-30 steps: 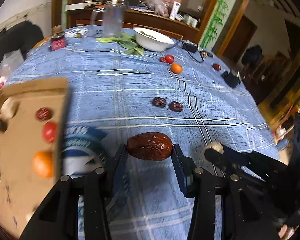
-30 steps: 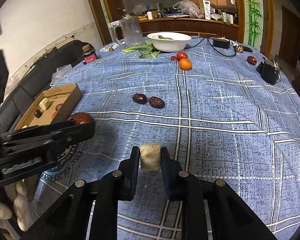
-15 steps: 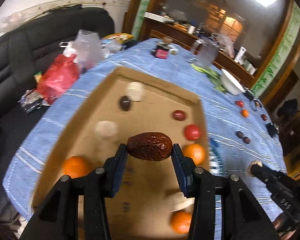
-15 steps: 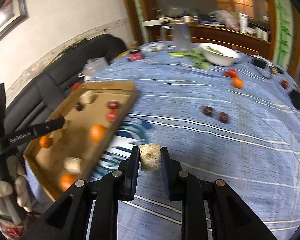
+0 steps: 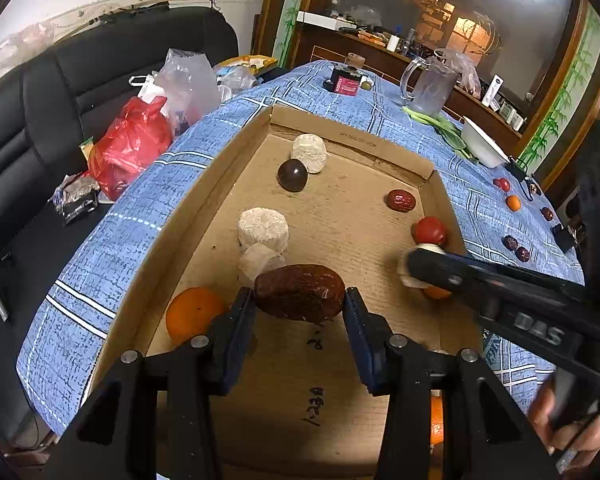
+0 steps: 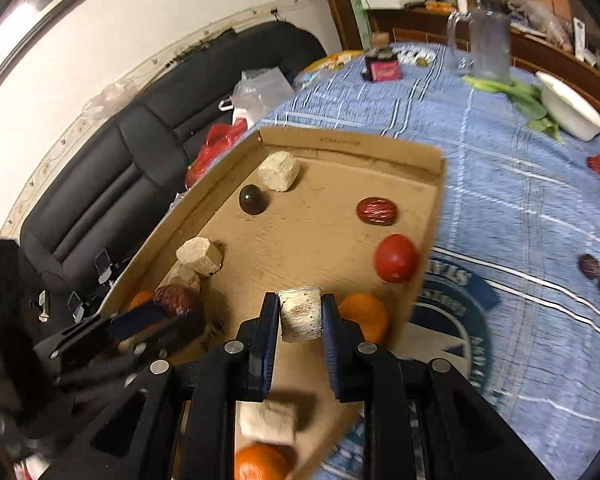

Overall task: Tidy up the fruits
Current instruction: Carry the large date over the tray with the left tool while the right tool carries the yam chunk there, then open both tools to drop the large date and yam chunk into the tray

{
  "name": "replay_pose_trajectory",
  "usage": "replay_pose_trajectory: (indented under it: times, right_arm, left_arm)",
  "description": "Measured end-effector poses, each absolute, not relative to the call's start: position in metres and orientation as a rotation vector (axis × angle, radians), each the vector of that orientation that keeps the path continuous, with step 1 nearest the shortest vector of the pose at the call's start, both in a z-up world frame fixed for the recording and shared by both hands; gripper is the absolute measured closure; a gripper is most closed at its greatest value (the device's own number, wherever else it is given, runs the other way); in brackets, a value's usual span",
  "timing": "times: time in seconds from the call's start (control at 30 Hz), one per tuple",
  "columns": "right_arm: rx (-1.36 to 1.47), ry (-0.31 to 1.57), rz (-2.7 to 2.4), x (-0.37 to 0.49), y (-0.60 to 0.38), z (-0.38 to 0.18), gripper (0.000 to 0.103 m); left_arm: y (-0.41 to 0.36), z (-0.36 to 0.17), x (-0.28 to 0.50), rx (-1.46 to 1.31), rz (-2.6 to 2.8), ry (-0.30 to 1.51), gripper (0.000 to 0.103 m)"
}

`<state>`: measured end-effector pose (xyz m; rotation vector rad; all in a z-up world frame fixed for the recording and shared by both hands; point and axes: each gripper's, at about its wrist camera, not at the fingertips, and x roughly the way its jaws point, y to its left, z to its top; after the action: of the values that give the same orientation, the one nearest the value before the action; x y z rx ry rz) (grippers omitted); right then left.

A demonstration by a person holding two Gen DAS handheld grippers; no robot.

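Blue-cloth table (image 5: 148, 200) | L tongs (image 5: 299, 303) clamp date (image 5: 299, 292) over box (image 5: 352, 148) | R tongs (image 6: 300, 316) clamp pale chunk (image 6: 300, 314)

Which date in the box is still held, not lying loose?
The big dark date, clamped in the left gripper over the box. The smaller red date lies loose near the far right corner.

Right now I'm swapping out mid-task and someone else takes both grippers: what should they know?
Left gripper: shut on a date, over the box.
Right gripper: shut on a pale chunk, also over the box.
In the box: oranges, a tomato, a date, a dark round fruit, pale chunks.
Left to do: release both, then fetch the two dates, tomato and orange on the cloth.
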<state>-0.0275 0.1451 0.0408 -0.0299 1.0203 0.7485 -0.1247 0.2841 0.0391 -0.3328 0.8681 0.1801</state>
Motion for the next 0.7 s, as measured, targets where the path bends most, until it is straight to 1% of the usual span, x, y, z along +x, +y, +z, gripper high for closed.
replay_pose_trajectory:
  times: [0.23, 0.4, 0.63, 0.7]
  right_arm:
    - [-0.074, 1.026, 0.741, -0.016, 0.165, 0.035, 0.079]
    - [-0.062, 1.030, 0.733, -0.017, 0.166, 0.036, 0.078]
    - [-0.026, 0.976, 0.723, -0.028, 0.143, 0.058, 0.077]
    - [-0.006, 0.960, 0.717, -0.034, 0.134, 0.065, 0.077]
  left_arm:
    - [0.283, 0.038, -0.125, -0.335, 0.181, 0.855, 0.058]
    - [0.289, 0.043, -0.129, -0.367, 0.178, 0.836, 0.051]
    - [0.295, 0.056, -0.142, -0.393, 0.192, 0.800, 0.046]
    - [0.294, 0.061, -0.145, -0.392, 0.189, 0.787, 0.042]
